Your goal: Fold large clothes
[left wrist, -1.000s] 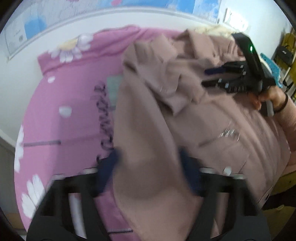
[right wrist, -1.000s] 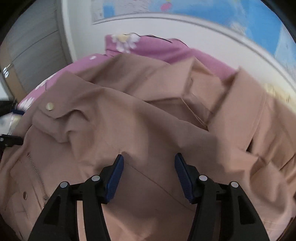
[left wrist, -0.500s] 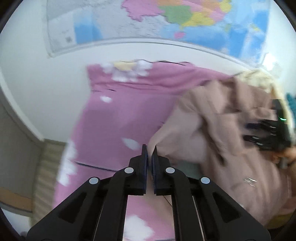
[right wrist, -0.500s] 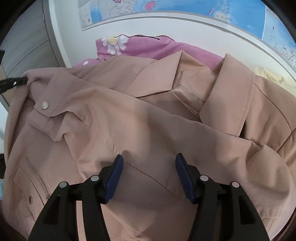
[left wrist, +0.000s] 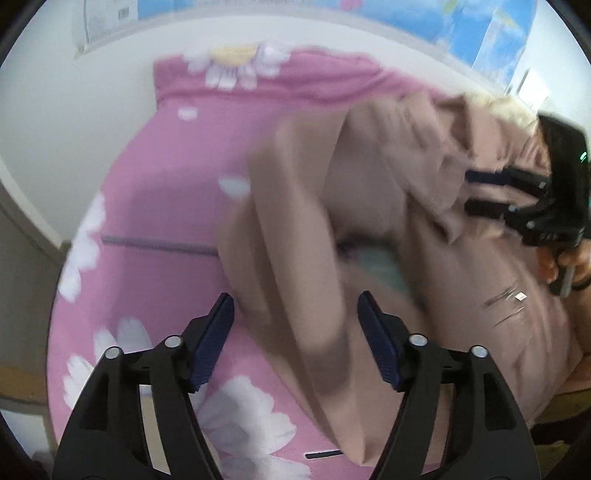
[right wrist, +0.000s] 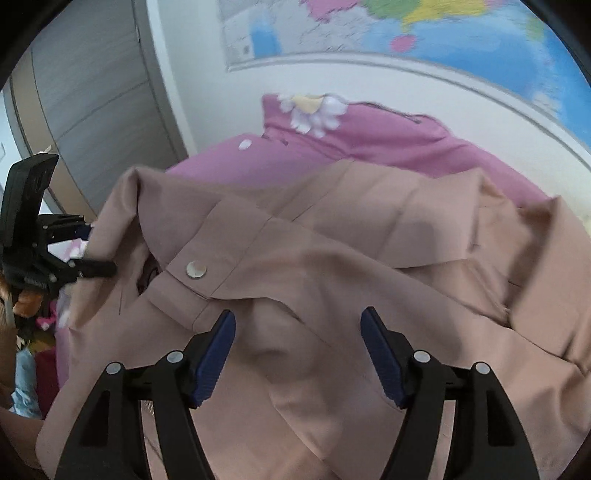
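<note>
My left claw [left wrist: 295,339] gaped wide over the tan jacket [left wrist: 369,221] – rumpled across centre frame on the pink bed [left wrist: 166,203]. My right claw [right wrist: 297,354] hovered equally wide, empty, probably choosing where to grip for folding.

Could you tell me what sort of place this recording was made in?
Probably a bedroom: a pink daisy-print bedsheet covers a bed pushed against the wall, a wall map hangs above it, and a tan jacket lies spread on top.
</note>
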`<state>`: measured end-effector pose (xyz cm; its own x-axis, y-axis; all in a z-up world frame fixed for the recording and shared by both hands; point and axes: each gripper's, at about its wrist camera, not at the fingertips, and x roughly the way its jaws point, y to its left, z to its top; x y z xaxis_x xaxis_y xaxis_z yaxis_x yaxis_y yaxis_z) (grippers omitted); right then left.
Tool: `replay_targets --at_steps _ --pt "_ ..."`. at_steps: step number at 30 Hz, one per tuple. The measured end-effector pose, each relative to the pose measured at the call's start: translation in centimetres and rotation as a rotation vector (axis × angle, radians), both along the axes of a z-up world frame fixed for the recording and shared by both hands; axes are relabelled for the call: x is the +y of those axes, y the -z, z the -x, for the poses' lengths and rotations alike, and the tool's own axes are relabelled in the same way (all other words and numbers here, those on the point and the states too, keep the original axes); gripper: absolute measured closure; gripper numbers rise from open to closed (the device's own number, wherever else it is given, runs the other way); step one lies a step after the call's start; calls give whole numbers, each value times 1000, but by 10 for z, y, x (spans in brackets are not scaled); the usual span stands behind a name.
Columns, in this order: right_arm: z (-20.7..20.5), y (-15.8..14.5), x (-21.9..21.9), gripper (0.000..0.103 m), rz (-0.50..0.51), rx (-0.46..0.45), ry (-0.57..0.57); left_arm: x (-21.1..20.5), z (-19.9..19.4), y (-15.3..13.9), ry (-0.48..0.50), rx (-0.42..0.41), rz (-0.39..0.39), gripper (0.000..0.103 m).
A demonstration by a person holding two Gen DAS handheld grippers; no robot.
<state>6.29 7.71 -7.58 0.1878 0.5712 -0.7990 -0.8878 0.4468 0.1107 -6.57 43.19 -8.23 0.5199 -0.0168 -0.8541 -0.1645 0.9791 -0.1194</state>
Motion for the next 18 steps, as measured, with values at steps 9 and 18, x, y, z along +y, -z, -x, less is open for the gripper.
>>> replay_targets --at_steps 9,18 --pt "1 5 0 41 89 9 24 42 33 -59 -85 -174 85 99" --pt "71 -63 -12 23 -211 97 -255 -21 14 -124 139 -203 -4 95"
